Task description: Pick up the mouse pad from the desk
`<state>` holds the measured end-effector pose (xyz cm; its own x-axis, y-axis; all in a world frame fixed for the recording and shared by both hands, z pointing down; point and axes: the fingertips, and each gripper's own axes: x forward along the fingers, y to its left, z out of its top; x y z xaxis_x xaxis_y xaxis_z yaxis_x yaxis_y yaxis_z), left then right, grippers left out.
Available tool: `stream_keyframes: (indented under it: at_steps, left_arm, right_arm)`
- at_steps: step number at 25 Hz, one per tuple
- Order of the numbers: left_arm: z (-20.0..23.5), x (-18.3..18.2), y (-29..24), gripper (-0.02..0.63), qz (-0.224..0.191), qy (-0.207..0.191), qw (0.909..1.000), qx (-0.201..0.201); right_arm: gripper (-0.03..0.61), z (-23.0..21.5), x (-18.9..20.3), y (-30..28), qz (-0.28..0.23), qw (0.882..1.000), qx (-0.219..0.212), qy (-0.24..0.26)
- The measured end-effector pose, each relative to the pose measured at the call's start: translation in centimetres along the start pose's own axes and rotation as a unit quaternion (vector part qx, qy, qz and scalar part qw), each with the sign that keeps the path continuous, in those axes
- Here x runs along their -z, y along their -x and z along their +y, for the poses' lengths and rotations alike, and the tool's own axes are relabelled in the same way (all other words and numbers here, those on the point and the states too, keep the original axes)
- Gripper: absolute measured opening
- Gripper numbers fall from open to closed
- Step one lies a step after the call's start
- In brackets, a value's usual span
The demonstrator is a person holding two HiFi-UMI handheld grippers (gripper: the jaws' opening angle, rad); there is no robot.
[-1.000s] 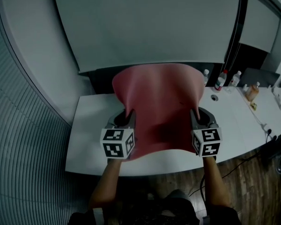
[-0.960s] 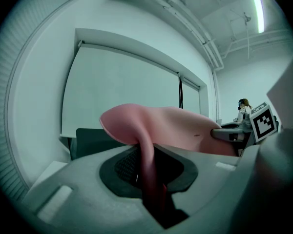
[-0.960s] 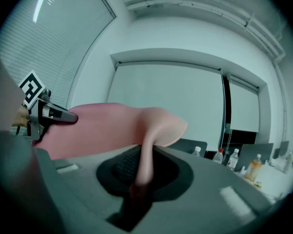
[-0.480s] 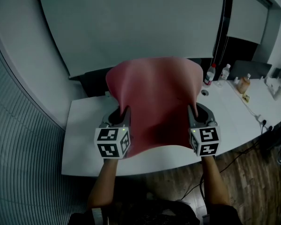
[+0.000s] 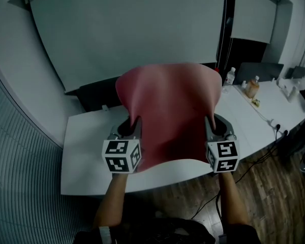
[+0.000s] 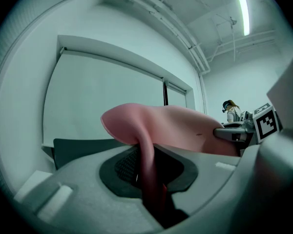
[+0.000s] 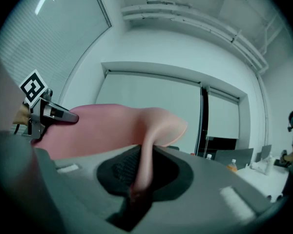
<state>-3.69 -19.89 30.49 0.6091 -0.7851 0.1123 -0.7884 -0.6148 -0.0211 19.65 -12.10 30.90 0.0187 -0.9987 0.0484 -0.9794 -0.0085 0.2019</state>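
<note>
Nice, you've got the mouse pad (image 5: 168, 111) up in the air. It's a pink sheet stretched between both tools, dead centre of the head view, over the white desk (image 5: 86, 151).

Your left gripper (image 5: 137, 122) is pinching the pad's edge at about 8 o'clock on the sheet. Your right gripper (image 5: 209, 121) has the opposite edge at about 4 o'clock. Each gripper view shows it plainly: the jaws are pressed together on the thin pink edge, which runs straight down the slot between them.

From there the pad bows up and away. Its far edge arches toward 12 o'clock in front of the big pale blind (image 5: 127, 34), and the near edge sags a bit between the two tools. It looks clear of the desk all round.

Out at 2 o'clock a couple of bottles (image 5: 230, 77) stand on the desk's far end, well apart from the pad. There's also a dark panel (image 5: 96, 93) behind at 10 o'clock. In the left gripper view a person (image 6: 231, 110) stands at 3 o'clock, beyond your other tool.
</note>
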Motion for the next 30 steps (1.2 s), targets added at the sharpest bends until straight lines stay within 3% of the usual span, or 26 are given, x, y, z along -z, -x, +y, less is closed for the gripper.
stream_keyframes:
  at_steps: [30]
  left_arm:
    - [-17.9, -2.9, -5.1, 0.069, -0.019, -0.026, 0.9931, 0.113]
  right_arm:
    - [0.052, -15.2, 2.2, 11.7, -0.004, 0.992, 0.123, -0.004]
